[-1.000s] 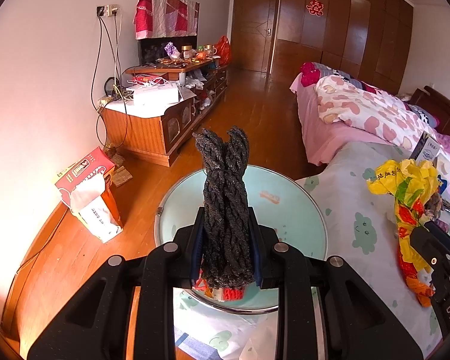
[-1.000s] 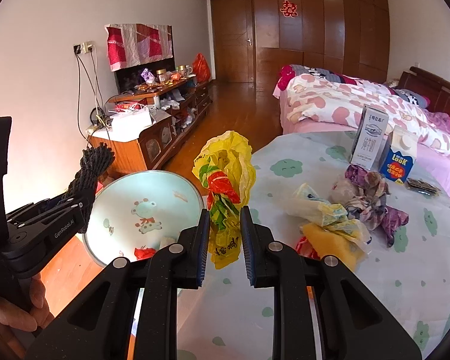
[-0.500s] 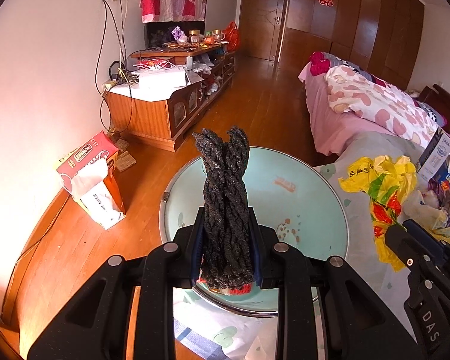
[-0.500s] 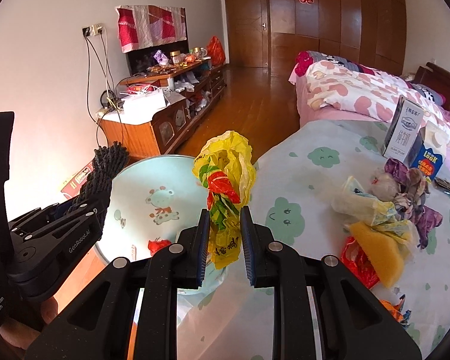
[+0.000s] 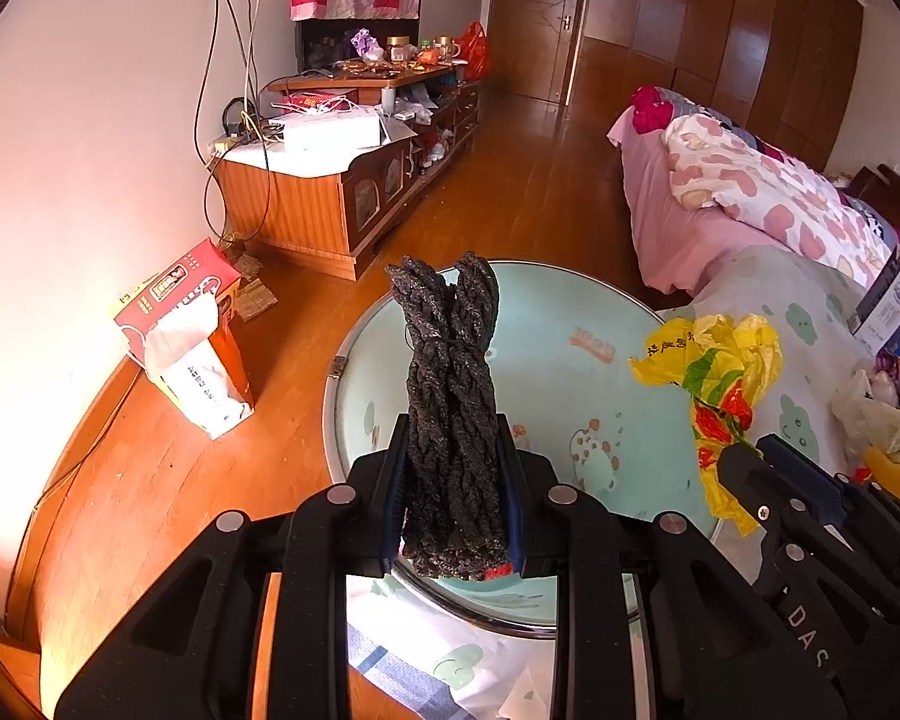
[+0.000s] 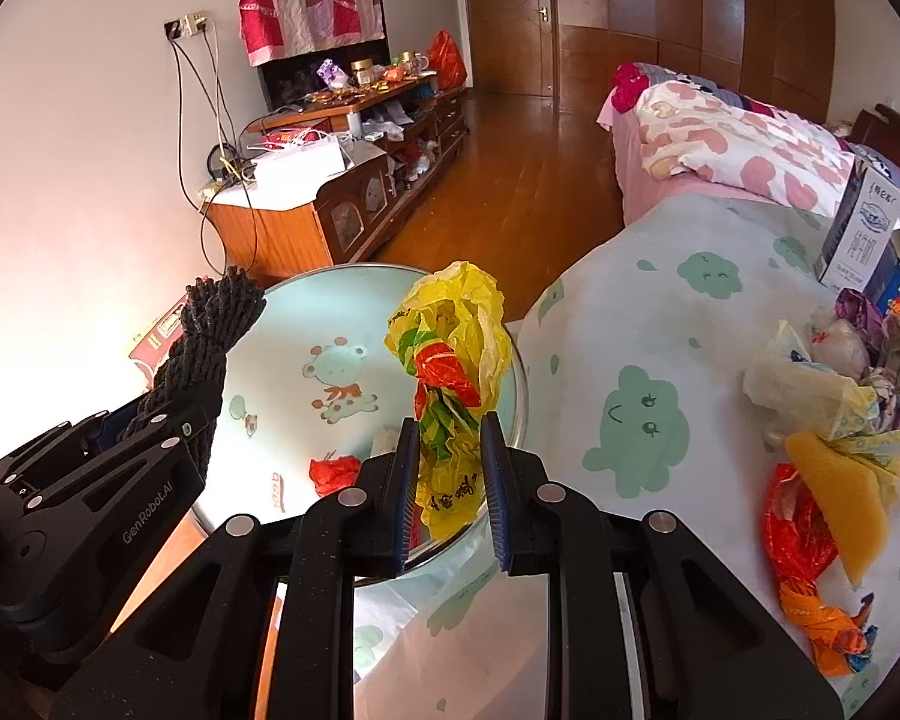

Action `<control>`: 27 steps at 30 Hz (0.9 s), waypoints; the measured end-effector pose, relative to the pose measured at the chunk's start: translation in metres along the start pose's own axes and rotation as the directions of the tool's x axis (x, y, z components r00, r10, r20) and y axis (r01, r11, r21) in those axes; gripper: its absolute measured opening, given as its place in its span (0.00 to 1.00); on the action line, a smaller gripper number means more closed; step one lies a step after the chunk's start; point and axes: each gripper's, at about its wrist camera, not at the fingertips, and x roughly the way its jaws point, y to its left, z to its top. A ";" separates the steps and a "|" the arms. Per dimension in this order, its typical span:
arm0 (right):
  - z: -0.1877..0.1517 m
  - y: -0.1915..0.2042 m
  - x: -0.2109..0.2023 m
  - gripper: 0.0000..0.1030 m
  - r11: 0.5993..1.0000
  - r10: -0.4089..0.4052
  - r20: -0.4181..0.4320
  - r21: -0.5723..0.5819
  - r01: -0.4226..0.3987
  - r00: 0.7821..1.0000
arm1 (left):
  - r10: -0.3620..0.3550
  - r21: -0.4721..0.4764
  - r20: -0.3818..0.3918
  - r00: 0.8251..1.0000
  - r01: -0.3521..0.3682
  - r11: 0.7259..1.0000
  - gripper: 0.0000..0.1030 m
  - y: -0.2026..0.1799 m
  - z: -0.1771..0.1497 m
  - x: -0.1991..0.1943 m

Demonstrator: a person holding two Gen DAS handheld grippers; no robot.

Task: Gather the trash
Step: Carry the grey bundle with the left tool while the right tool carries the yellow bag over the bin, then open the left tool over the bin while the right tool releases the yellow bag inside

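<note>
**Both tools loaded, hovering at the round glass counter**

With each tool clamped on a piece of trash, this looks like the carry-and-drop step of the collection. The left tool (image 5: pixel 453 501) has its jaws pinched tight on a dark braided rope bundle (image 5: pixel 450 384), which stands up between the pads and out over the round glass counter (image 5: pixel 570 372). The right tool (image 6: pixel 450 480) is clenched on a crumpled yellow plastic bag (image 6: pixel 450 360), printed in red and green, and it too hangs above that counter's near rim. From the left wrist view the bag (image 5: pixel 714 372) sits just to the right of the rope, so the two loads are near each other but apart.

A red scrap (image 6: pixel 333 474) already lies on the glass, beside a small pale bit. That suggests the counter may be the gathering spot, though no bin shows in either view, so the true drop point is a guess. More trash waits on the cloud-print bed (image 6: pixel 642 312): a pale bag (image 6: pixel 804 384), a yellow piece (image 6: pixel 840 480) and an orange-red wrapper (image 6: pixel 798 540).

Next move, as I read it: lower both loads toward the glass, then release the jaws cleanly. The bag is light and may cling to a pad; the rope should drop straight.
</note>
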 end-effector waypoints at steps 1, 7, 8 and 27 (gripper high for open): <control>0.000 0.001 0.003 0.21 1.000 0.001 -0.006 -0.001 -0.001 1.000 | 0.001 0.000 -0.001 1.000 -0.001 1.000 0.25 0.001 -0.001 0.000; 0.000 0.002 0.017 0.22 1.000 0.022 -0.036 -0.004 -0.022 0.999 | 0.006 0.006 -0.006 1.000 -0.006 1.000 0.25 0.000 0.000 0.003; 0.000 0.002 0.018 0.22 1.000 0.022 -0.039 -0.003 -0.022 0.999 | 0.007 0.007 -0.008 1.000 -0.007 1.000 0.25 0.000 -0.001 0.004; -0.001 -0.014 -0.001 0.38 0.999 -0.002 0.041 0.037 0.001 0.999 | 0.028 0.024 -0.003 1.000 -0.028 0.999 0.45 -0.001 -0.001 0.004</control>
